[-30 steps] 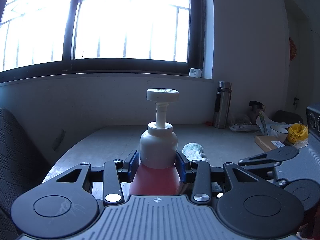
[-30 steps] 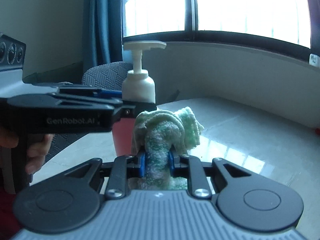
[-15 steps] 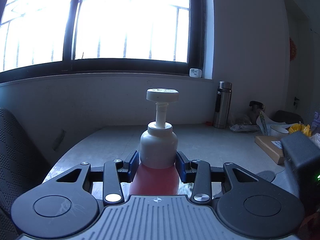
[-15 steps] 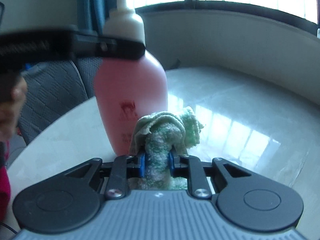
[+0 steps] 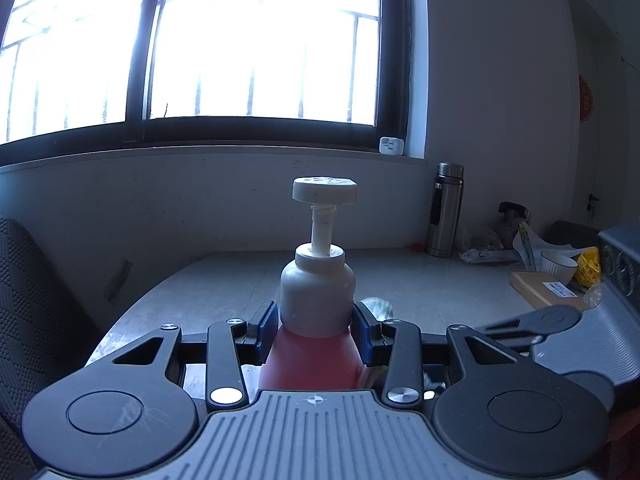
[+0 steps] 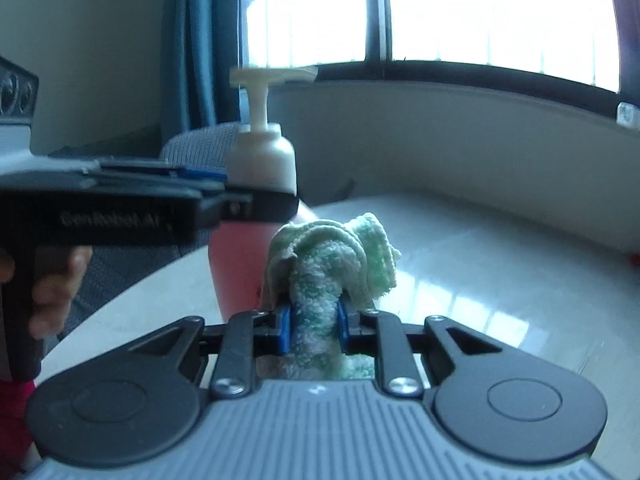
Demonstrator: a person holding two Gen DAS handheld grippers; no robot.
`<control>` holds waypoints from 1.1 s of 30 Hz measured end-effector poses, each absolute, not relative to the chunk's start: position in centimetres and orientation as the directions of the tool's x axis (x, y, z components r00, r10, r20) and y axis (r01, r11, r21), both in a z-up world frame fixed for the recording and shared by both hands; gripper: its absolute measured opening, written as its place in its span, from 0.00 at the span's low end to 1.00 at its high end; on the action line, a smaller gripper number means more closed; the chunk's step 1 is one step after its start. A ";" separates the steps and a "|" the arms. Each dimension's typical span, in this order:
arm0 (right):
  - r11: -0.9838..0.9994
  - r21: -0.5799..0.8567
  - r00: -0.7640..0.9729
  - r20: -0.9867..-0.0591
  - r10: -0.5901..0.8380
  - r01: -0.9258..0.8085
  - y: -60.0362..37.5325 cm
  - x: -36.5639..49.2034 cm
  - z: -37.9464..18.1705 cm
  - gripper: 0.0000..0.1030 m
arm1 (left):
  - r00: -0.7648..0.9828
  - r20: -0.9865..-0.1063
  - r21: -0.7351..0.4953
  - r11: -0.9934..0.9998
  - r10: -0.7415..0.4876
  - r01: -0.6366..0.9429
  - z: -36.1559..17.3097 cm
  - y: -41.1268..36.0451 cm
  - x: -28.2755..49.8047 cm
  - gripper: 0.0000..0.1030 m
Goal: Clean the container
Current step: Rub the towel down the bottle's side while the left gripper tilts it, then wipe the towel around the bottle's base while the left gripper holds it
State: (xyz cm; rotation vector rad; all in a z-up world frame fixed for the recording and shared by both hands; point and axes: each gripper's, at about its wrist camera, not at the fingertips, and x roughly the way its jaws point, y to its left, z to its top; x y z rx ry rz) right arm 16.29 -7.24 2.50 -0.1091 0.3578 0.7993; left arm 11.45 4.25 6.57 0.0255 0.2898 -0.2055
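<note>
On desk (image 5: 224,280), near its curved edge: pink pump bottle (image 5: 318,292), upright, white collar and pump head on top. My left tongs (image 5: 316,330) clamp bottle at shoulder, blue pads on both sides. My right tongs (image 6: 313,326) pinched narrow on green-white cloth (image 6: 332,256), bunched above the pads, touching or just beside bottle's lower right side. Far right of desk: steel flask (image 5: 446,210), white cup (image 5: 558,266), cardboard box (image 5: 540,286). Left hand (image 6: 52,280) grips handle.
</note>
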 end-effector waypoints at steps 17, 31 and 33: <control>0.699 0.012 0.633 -0.415 0.654 -0.715 -6.1 17.9 0.7 0.20 | 0.939 -0.286 -0.003 0.980 -0.192 0.199 6.6 4.2 11.2 0.41; 0.713 -0.015 0.650 -0.426 0.630 -0.701 -6.2 17.7 -0.1 0.20 | 0.938 -0.288 -0.004 0.980 -0.192 0.199 6.7 4.3 11.4 0.41; 0.711 -0.010 0.657 -0.392 0.644 -0.703 -6.0 18.4 0.9 0.20 | 0.938 -0.288 -0.004 0.980 -0.191 0.198 6.6 4.2 11.4 0.41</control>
